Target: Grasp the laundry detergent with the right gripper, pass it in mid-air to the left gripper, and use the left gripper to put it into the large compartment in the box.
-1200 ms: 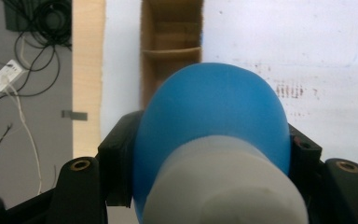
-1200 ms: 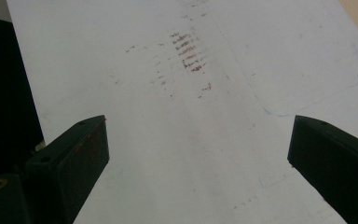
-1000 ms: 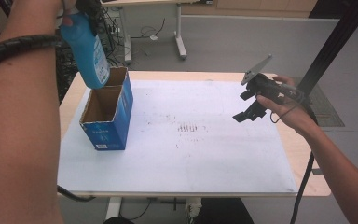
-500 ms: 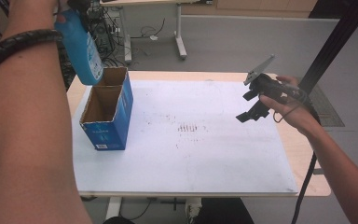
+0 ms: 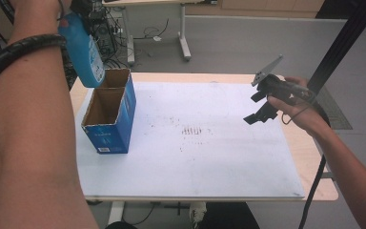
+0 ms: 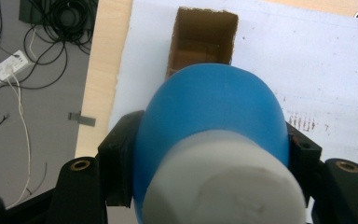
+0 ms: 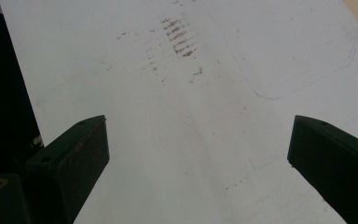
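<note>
A blue bottle (image 5: 83, 52) with a white cap (image 6: 223, 182) hangs tilted in the air above the open blue cardboard box (image 5: 109, 119), which stands on the left of the white mat. My left gripper (image 6: 212, 151) is shut on the bottle just below its cap, one jaw on each side. In the left gripper view the box opening (image 6: 203, 42) lies beyond the bottle and looks empty. My right gripper (image 5: 255, 107) is held above the right part of the mat. It is open, and only bare mat shows between its jaws (image 7: 198, 144).
A white mat (image 5: 195, 162) with brown scuff marks (image 5: 193, 130) covers most of the wooden table (image 5: 314, 157). Cables and a power strip (image 6: 9, 70) lie on the floor to the left. Another desk's legs (image 5: 183, 33) stand behind the table.
The left hand and the bottle have drifted slightly to the left above the box. The right hand has kept still.
</note>
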A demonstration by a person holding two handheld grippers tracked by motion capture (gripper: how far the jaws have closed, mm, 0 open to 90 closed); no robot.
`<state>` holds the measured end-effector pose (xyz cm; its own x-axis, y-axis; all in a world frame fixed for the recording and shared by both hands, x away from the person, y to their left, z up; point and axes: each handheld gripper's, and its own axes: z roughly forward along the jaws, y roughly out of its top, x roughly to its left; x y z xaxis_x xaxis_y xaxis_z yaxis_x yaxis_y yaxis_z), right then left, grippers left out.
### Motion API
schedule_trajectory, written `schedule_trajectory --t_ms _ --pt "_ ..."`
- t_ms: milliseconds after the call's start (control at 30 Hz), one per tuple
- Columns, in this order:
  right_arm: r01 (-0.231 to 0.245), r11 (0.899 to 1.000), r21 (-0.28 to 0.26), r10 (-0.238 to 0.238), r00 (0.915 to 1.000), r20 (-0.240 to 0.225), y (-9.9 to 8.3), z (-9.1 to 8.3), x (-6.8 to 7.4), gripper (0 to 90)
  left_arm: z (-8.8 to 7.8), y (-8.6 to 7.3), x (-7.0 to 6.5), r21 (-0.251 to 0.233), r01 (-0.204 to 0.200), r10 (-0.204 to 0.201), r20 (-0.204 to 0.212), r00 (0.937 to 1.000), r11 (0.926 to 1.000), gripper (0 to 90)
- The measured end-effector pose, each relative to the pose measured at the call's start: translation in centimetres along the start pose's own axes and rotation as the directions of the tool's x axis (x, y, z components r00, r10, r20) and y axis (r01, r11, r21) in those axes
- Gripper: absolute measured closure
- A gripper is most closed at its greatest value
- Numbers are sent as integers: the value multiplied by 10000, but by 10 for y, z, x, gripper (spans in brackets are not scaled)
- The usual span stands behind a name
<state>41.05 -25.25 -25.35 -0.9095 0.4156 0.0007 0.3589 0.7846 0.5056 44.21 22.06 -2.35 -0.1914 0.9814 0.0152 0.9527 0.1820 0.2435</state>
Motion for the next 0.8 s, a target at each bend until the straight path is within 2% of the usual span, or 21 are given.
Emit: schedule_trajectory --t_ms 367,800 --pt "70 9999 133 -69 10000 -61 2 4 2 54 6 -1 1 62 -162 161 96 9998 9998 364" --pt "56 9997 218 -54 10000 -67 1 6 3 55 28 -2 2 365 -332 326 171 9993 9988 365"
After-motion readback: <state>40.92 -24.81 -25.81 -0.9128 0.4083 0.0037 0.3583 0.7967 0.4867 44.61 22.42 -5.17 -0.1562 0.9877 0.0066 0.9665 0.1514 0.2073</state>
